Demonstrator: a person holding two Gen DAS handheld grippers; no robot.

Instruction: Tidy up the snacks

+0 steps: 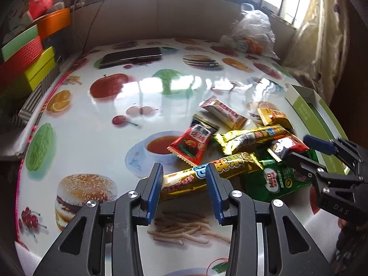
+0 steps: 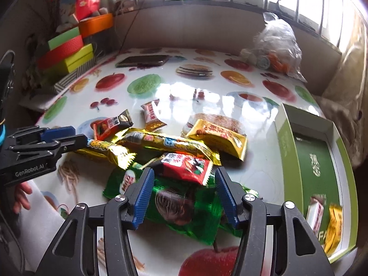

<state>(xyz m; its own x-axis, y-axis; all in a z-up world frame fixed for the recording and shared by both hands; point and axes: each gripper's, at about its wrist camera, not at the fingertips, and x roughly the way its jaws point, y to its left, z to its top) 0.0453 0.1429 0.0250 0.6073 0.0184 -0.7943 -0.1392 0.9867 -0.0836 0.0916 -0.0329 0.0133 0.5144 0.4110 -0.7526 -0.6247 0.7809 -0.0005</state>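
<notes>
Glossy fruit-print table (image 1: pixel 119 46) by window. Snack pile (image 2: pixel 174 147) sits mid-table, green box (image 2: pixel 285 138) just beside it w/ two snacks already in. My left gripper (image 1: pixel 184 184) is partway open around the gold bar (image 1: pixel 230 165), pads not pressing yet. Right gripper (image 2: pixel 182 193) is wider, above the red packet (image 2: pixel 184 168) on the green pouch (image 2: pixel 184 209). Risk: overlapping wrappers, could drag a neighbour. Box contents only show in right view.

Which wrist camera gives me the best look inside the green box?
The right wrist view: the green box shows its whole open interior, with packets at the near end. The left wrist view catches only its far corner, partly behind the right gripper.
</notes>
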